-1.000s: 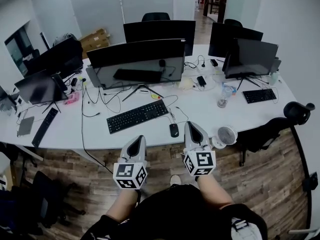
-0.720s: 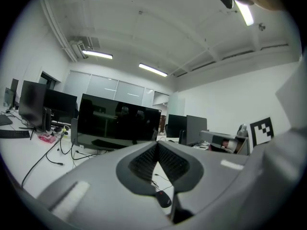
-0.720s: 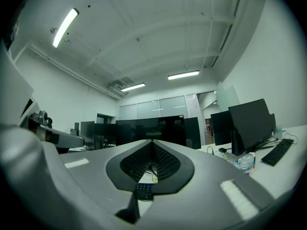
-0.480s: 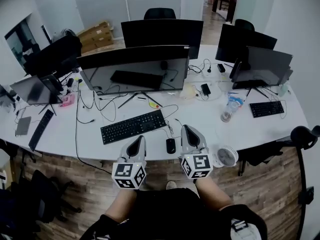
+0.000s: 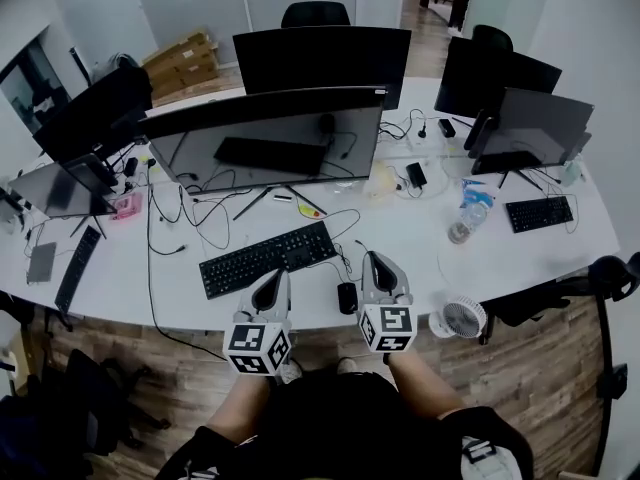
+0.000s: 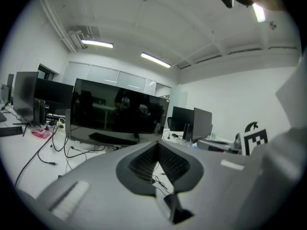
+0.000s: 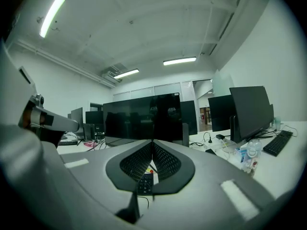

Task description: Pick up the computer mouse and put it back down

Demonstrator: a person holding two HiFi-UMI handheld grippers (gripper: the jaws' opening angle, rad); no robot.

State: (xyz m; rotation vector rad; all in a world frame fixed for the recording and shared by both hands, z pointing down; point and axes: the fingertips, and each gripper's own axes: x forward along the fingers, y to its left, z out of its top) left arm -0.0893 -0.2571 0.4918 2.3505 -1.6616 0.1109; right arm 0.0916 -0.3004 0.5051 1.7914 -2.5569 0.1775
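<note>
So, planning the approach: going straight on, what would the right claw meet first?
Probably the wide monitor, near its right end, though depth is unclear. The mouse lies left of that line, beside the right claw.

Head view looks steeply down; gripper views look level, sharing the monitor (image 5: 265, 143).

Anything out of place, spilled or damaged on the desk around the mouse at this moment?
Nothing looks spilled or broken. The black keyboard lies askew to the desk's front edge, and loose cables sprawl behind it. The mouse sits flat close to that edge, untouched.
</note>
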